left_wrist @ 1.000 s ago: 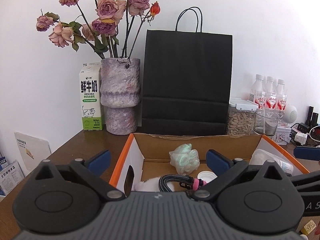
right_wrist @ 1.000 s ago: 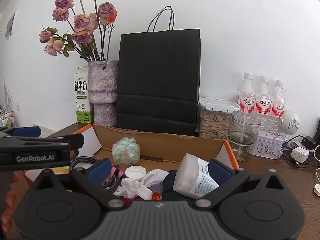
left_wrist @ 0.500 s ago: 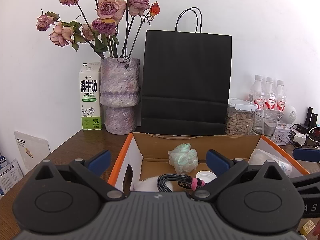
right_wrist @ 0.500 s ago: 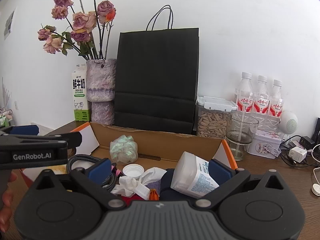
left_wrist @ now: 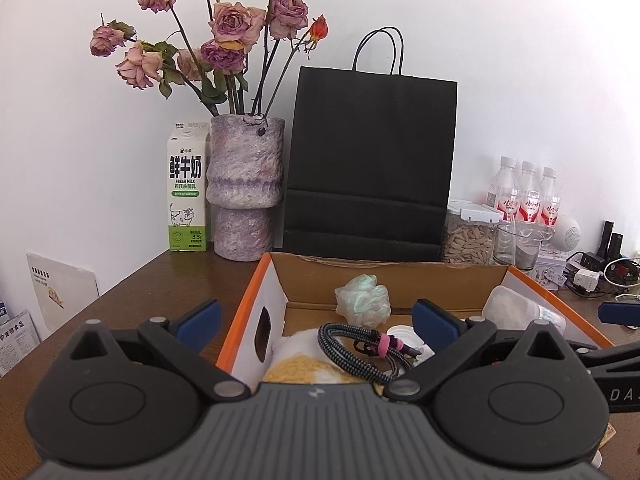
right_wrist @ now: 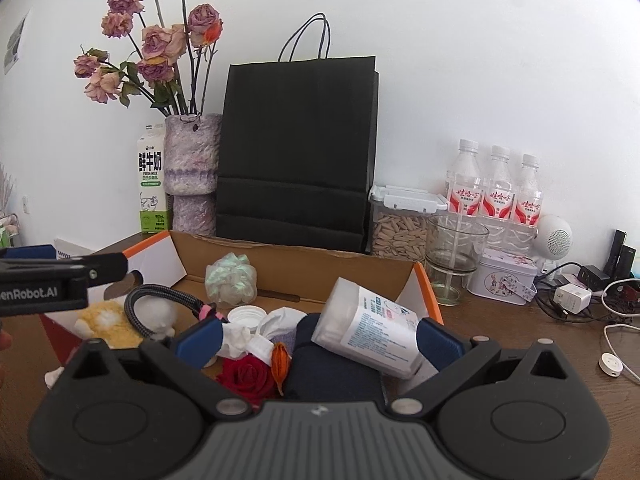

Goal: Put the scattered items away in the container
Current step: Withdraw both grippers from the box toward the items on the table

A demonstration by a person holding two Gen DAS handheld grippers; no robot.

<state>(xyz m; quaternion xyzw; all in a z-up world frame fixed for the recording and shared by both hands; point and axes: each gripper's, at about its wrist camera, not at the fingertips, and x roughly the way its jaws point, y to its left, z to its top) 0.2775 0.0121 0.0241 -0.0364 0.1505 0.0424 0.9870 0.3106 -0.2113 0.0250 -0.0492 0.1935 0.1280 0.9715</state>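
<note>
An open cardboard box (left_wrist: 384, 270) (right_wrist: 296, 264) with orange edges sits on the wooden table. It holds a pale green mesh ball (left_wrist: 362, 298) (right_wrist: 231, 278), a braided cable (left_wrist: 360, 344) (right_wrist: 140, 312), a white and yellow plush toy (left_wrist: 300, 364) (right_wrist: 108, 320), a white lid (right_wrist: 246, 314), crumpled tissue (right_wrist: 276, 320), a red rose (right_wrist: 246, 374), dark cloth (right_wrist: 332, 372) and a white plastic jar (right_wrist: 372, 332) on its side. My left gripper (left_wrist: 316, 322) is open and empty over the box's left wall. My right gripper (right_wrist: 318, 334) is open and empty over the box's right part.
Behind the box stand a milk carton (left_wrist: 187, 188), a vase of dried roses (left_wrist: 244, 184), a black paper bag (left_wrist: 368, 160), a seed jar (right_wrist: 402, 228), a glass cup (right_wrist: 454, 256), three water bottles (right_wrist: 496, 188) and a tin (right_wrist: 502, 282). Chargers and cables (right_wrist: 580, 296) lie at the right.
Both grippers have pulled back and risen a little above the box, so more of its contents show. Nothing was grasped or released.
</note>
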